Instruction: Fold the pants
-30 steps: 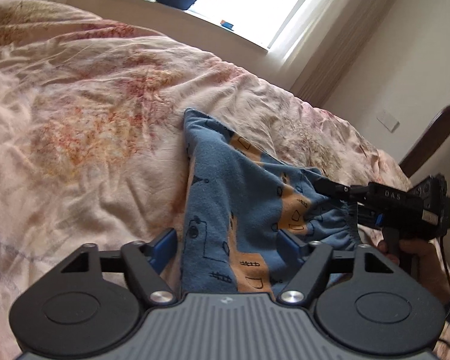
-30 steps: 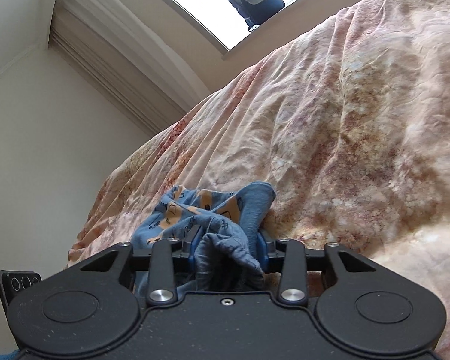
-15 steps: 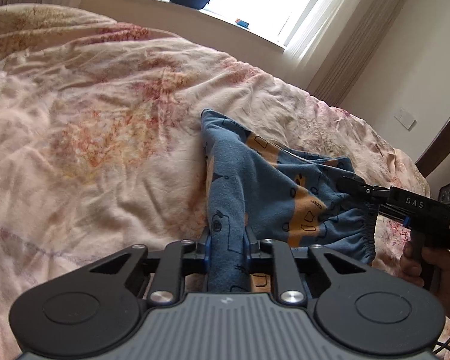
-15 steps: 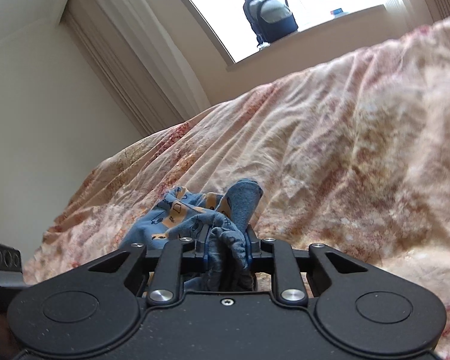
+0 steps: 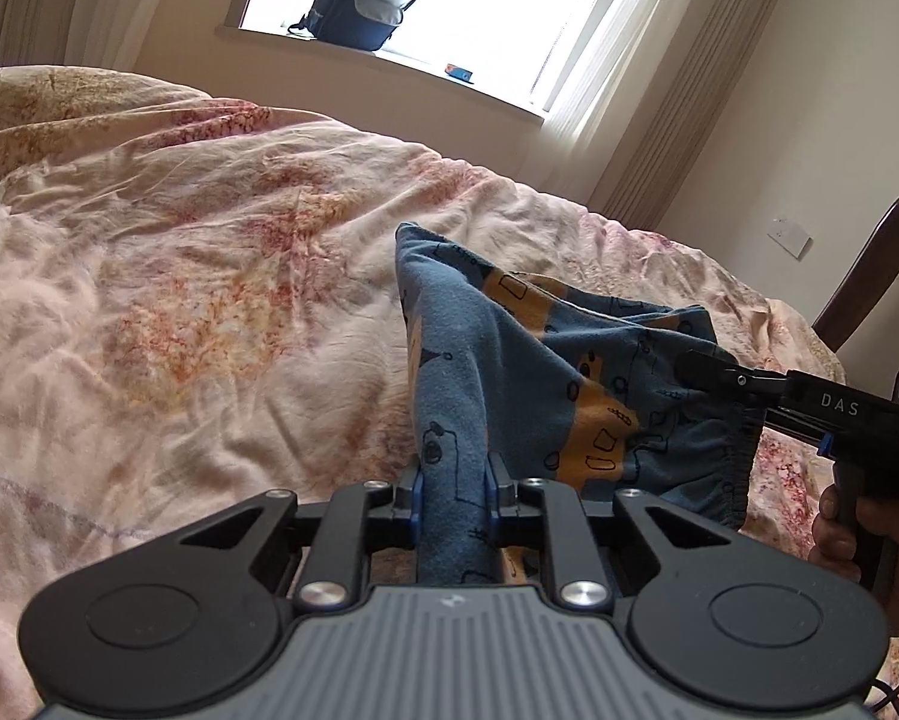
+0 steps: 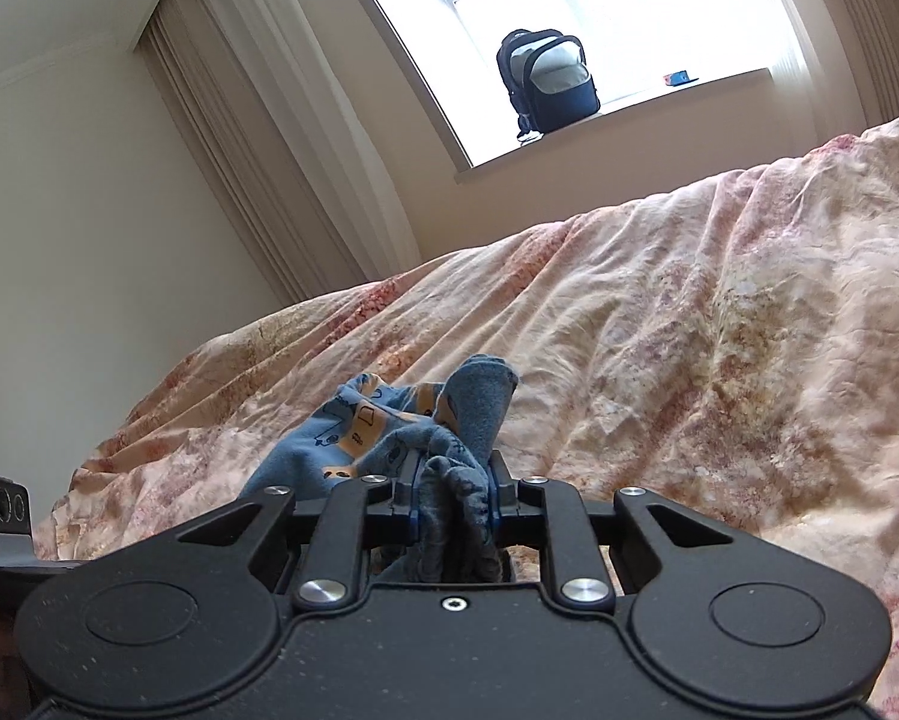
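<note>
The pants (image 5: pixel 509 360) are small, blue with orange patches and black line drawings, and hang bunched above a floral bedspread (image 5: pixel 179 300). My left gripper (image 5: pixel 454 483) is shut on a blue fold of the pants. My right gripper (image 5: pixel 698 367) comes in from the right in the left wrist view and pinches the cloth near the elastic waistband (image 5: pixel 719 480). In the right wrist view my right gripper (image 6: pixel 454 489) is shut on a bunched wad of the pants (image 6: pixel 389 426). The cloth is lifted and stretched between the two grippers.
The bedspread (image 6: pixel 719 330) fills most of both views. A dark backpack (image 5: pixel 362 0) and a small object (image 5: pixel 458 73) sit on the windowsill beyond the bed. Curtains (image 6: pixel 239 150) hang beside the window. A dark wooden chair back (image 5: pixel 869 264) stands at the right.
My left gripper was open around the pants a second ago and has shut on a fold. Both grippers have since lifted the cloth off the bedspread.
</note>
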Tool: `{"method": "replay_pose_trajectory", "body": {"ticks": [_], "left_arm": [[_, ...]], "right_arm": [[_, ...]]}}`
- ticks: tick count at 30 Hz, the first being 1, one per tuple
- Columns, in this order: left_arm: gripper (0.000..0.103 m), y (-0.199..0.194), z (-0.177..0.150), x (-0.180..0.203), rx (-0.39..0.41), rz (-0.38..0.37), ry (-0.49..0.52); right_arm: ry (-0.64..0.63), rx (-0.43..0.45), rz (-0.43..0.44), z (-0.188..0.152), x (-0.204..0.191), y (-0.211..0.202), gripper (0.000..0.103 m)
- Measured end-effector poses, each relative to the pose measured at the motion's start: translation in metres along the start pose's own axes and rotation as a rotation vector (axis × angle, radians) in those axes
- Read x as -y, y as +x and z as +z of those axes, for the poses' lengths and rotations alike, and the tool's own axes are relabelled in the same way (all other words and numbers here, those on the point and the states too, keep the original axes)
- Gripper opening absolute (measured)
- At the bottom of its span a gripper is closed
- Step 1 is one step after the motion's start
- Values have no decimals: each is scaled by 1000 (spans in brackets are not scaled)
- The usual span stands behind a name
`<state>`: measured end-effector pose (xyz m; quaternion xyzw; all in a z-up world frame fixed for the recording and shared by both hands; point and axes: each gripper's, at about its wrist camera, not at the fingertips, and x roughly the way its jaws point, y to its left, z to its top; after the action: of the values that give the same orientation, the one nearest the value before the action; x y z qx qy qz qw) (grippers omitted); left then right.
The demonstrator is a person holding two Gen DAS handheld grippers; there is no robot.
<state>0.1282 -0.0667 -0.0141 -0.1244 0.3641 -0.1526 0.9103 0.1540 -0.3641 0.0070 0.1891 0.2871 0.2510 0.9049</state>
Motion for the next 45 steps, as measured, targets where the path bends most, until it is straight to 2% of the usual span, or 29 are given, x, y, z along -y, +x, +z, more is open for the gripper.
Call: {"method": "replay_pose_trajectory", "body": {"ticks": [13,24,29,35,39,42,44,45], "left_arm": [[20,1,10,-4,-1,-15,-15],[19,9,72,-22,100,41,-4],[19,24,89,-36,113,67,0],[19,61,70,-60,33,119,-45],[19,59,60,-63,40,126,-54],[22,58,62,-63,36,133,-59],[30,57,64,-63,33,154,-62],[39,55,65,-62,34,160,-66]], "right_arm": [[-24,-1,1,9,-10,1,20],[-129,37,74,73,-32,51,19],[-178,26,73,96,-33,84,19],[-170,-69,21,80,-16,132,19],[-127,-94,-18,62,-2,142,20],[-121,-87,-27,59,1,139,22],[-157,-95,-48,60,-6,139,30],[-178,-94,-64,61,-11,139,33]]}}
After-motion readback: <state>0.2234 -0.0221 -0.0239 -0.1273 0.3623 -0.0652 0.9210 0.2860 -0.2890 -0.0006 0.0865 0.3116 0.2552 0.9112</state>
